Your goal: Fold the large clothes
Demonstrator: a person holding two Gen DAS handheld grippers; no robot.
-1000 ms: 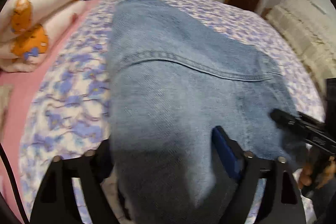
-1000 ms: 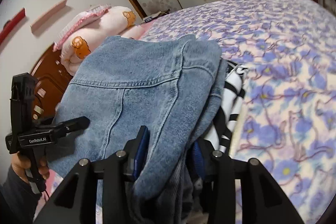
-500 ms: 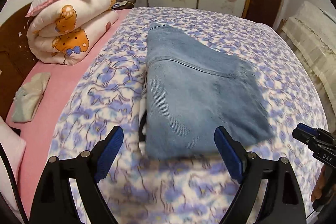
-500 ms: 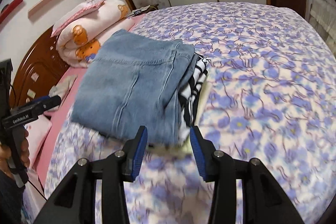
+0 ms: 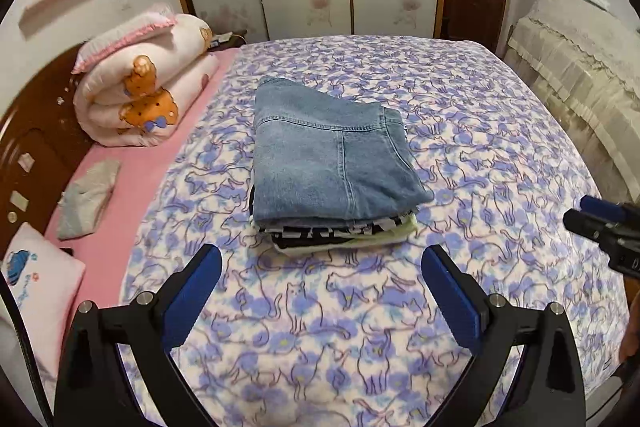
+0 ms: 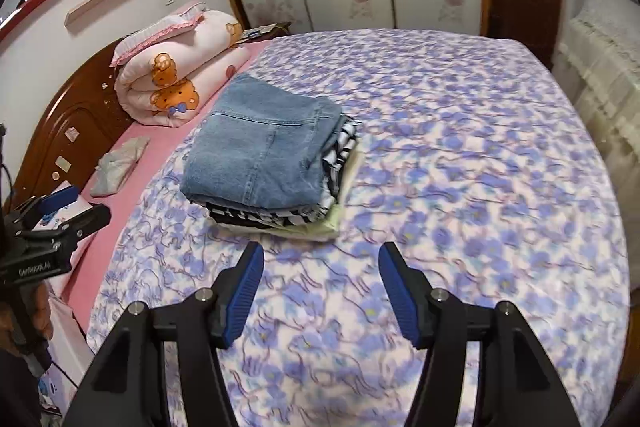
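I see folded jeans (image 5: 328,163) topping a clothes stack (image 6: 280,215) mid-bed (image 5: 480,155), right of the rolled quilt (image 5: 144,83). My left claw (image 5: 322,291) and right claw (image 6: 320,291) have just been spreading, both empty; lowest layer possibly pale green.

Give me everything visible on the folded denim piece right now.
The folded denim piece is faded blue with stitched seams, folded to a rough rectangle, lying flat atop a stack: a black-and-white striped garment and a pale green one beneath. The stack sits on the floral bedspread. Neither gripper touches it.
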